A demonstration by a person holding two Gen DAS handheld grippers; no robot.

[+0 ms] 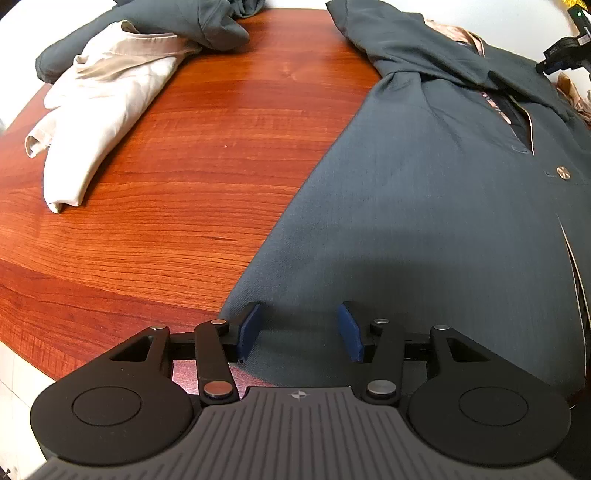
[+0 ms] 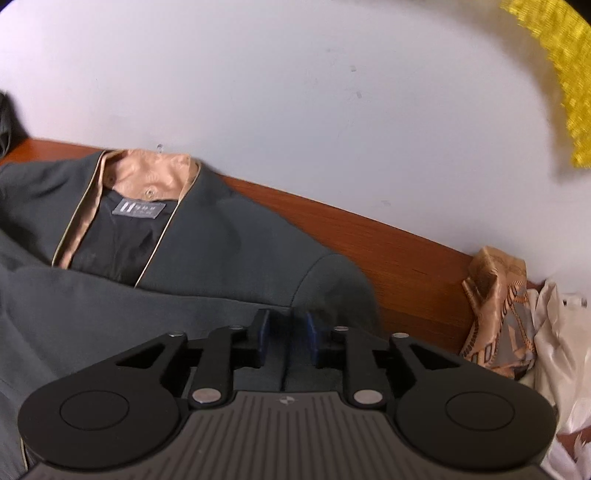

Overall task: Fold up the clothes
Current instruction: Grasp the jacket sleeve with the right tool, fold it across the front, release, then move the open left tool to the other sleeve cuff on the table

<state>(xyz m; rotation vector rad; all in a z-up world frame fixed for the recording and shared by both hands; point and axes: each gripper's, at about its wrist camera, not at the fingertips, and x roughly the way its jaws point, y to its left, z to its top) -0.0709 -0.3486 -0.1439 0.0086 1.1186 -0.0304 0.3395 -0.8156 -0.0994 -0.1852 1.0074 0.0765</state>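
A dark grey-green jacket (image 1: 436, 177) with tan piping lies spread on the red-brown wooden table (image 1: 207, 155). My left gripper (image 1: 301, 330) is open, its blue pads straddling the jacket's near hem by the left corner. In the right wrist view the jacket (image 2: 229, 243) shows its tan collar and grey label (image 2: 138, 209). My right gripper (image 2: 287, 341) sits low over the jacket's right shoulder and sleeve, jaws narrowed with dark cloth between the blue pads; a firm grip cannot be told.
A folded cream garment (image 1: 99, 110) lies at the table's far left, partly under another dark garment (image 1: 177, 22). A patterned tan scarf (image 2: 498, 314) and white cloth (image 2: 561, 350) lie at the right by the white wall (image 2: 295, 92). Yellow fabric (image 2: 561, 66) hangs top right.
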